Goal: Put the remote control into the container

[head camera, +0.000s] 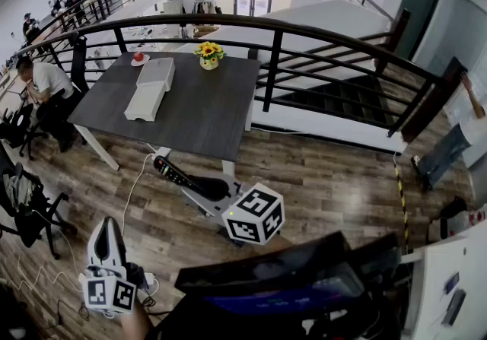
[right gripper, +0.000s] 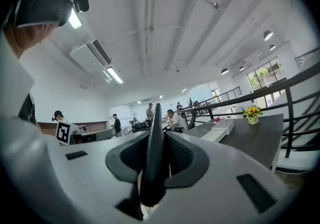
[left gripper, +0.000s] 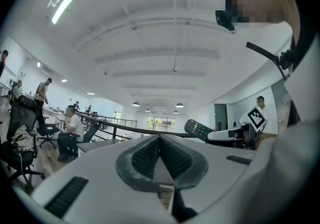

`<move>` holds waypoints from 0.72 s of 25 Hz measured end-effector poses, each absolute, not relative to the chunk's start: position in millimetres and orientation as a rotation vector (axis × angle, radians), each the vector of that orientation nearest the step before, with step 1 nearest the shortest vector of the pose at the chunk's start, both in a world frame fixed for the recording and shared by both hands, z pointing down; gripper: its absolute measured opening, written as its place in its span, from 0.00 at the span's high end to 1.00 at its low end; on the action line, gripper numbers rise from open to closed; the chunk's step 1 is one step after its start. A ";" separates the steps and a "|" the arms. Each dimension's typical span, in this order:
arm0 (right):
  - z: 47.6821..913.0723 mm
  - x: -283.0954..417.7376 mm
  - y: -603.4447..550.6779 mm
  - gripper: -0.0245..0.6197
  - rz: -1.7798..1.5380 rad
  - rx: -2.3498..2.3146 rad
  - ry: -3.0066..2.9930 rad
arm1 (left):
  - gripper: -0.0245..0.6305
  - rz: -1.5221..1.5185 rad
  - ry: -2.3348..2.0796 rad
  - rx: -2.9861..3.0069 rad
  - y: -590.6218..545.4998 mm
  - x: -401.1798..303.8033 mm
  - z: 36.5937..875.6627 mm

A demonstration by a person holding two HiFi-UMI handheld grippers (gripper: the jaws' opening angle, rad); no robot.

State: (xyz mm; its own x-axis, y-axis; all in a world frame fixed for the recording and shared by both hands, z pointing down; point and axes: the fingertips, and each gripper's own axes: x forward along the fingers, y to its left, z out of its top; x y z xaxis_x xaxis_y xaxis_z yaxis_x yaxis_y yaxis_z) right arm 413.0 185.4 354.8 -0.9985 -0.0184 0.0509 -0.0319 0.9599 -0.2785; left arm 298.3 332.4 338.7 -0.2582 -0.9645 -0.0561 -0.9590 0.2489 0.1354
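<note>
In the head view my right gripper is shut on a black remote control, held level above the wooden floor in front of the dark table. In the right gripper view the remote shows edge-on, clamped between the pads. A long white container lies on the table's left half and also shows in the right gripper view. My left gripper hangs low at the left; its jaws are shut and hold nothing. From the left gripper view the remote sticks out of the right gripper.
A flower pot and a small red item stand at the table's far edge. A black railing curves behind the table. A seated person, office chairs and floor cables are at the left. A dark screen fills the bottom.
</note>
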 end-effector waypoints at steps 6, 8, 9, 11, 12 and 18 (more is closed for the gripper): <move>355.4 409.7 183.2 0.83 0.420 0.047 -3.064 | 0.95 -0.207 -2.453 1.895 330.9 296.0 338.6; 354.8 407.1 183.2 0.83 0.415 0.048 -3.065 | 0.95 -0.207 -2.454 1.901 331.4 294.2 337.6; 355.0 406.0 183.3 0.83 0.411 0.049 -3.065 | 0.95 -0.208 -2.455 1.902 331.7 293.3 337.9; 355.5 404.2 184.0 0.83 0.401 0.056 -3.066 | 0.95 -0.209 -2.453 1.902 332.7 291.6 339.6; 355.4 403.3 184.9 0.83 0.400 0.060 -3.067 | 0.95 -0.210 -2.451 1.903 333.9 290.8 340.7; 352.9 398.4 204.0 0.83 0.381 0.114 -3.083 | 0.95 -0.214 -2.435 1.908 354.8 282.4 348.3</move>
State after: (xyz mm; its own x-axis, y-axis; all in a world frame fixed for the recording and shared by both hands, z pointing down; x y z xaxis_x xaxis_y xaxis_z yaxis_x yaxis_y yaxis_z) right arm 398.4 204.0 352.9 -0.9968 -0.0685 0.0420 -0.0766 0.9673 -0.2416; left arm 282.4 354.8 348.3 -0.2419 -0.9688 -0.0530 -0.9632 0.2332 0.1335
